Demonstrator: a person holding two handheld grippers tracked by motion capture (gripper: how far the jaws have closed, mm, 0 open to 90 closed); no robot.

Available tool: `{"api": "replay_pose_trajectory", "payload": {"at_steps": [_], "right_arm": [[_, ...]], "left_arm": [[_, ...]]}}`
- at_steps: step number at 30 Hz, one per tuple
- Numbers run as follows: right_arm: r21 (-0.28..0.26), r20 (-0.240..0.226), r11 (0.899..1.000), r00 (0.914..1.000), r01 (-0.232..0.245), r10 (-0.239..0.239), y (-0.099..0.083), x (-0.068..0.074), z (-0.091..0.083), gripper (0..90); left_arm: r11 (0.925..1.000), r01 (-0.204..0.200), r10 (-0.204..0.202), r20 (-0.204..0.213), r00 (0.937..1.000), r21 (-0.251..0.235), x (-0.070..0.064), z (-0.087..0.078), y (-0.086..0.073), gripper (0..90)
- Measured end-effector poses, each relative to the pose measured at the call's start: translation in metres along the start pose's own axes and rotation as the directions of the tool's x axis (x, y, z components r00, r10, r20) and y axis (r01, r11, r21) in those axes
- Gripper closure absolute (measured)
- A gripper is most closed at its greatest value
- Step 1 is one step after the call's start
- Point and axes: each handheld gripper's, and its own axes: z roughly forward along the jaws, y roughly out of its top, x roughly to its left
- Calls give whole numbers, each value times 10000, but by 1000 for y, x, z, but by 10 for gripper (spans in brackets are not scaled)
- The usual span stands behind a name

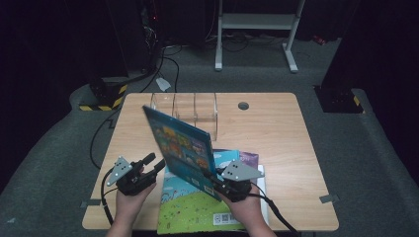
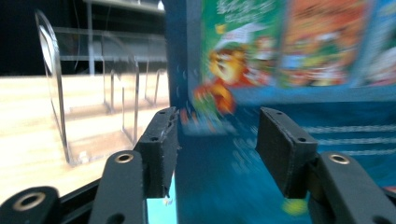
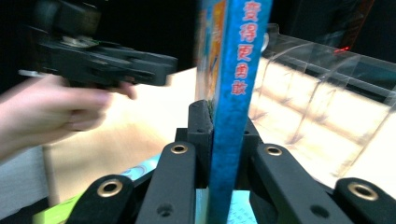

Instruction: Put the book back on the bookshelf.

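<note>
One blue picture book [image 1: 184, 148] stood tilted above the worktop [image 1: 276, 128], pinched at its lower corner by the right hand-held gripper [image 1: 221, 180]; the left hand-held gripper [image 1: 154, 166] hung spread beside it; so narrow a grip could let it swing or slip.

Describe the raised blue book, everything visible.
The blue book is a thin picture book, its glossy cover showing cartoon panels and its blue spine red characters. It is held up off the table, tilted, lower corner clamped in the right gripper. The left gripper sits open beside it. Behind stands a clear rack; below lie other books.
</note>
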Motion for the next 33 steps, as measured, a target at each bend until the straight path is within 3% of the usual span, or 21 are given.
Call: {"api": "replay_pose_trajectory", "payload": {"at_steps": [1, 2, 8, 12, 18, 22, 24, 29, 33], "right_arm": [[-47, 259, 10000, 9997, 38, -36, 0, 1, 0, 828], [-108, 284, 9999, 9995, -117, 120, 0, 0, -1, 829], [-130, 432, 9997, 9988, 221, -215, 0, 8, -1, 828], [-192, 513, 9998, 9987, 24, -14, -1, 9, 0, 828], [-248, 591, 9997, 9982, -85, 99, -2, 10, 0, 827], [-340, 813, 9989, 9960, -337, 363, -3, 13, 4, 827], [-429, 919, 9984, 9949, -378, 416, -4, 15, 6, 826], [-613, 1156, 9972, 9921, -418, 487, -5, 22, 10, 826], [-678, 1259, 9971, 9911, -353, 437, -6, 27, 13, 826]], "left_arm": [[9999, 96, -96, 62, 9999, -78, -1, -1, 1, 461], [9999, 60, -59, 111, 9999, -144, -1, -2, 2, 460], [9995, -34, 47, 401, 9992, -315, -10, -3, 7, 405], [9975, -504, 520, 317, 9981, -501, -21, -4, 10, 329], [9960, -674, 721, 823, 9940, -590, -33, -4, 15, 318], [9926, -1020, 1073, 830, 9908, -656, -43, -3, 18, 290], [9928, -1011, 1069, 964, 9896, -638, -48, -3, 20, 281], [9873, -1394, 1477, 1180, 9820, -763, -64, -2, 24, 260], [9877, -1378, 1465, 1291, 9808, -743, -69, -1, 24, 248]]}}
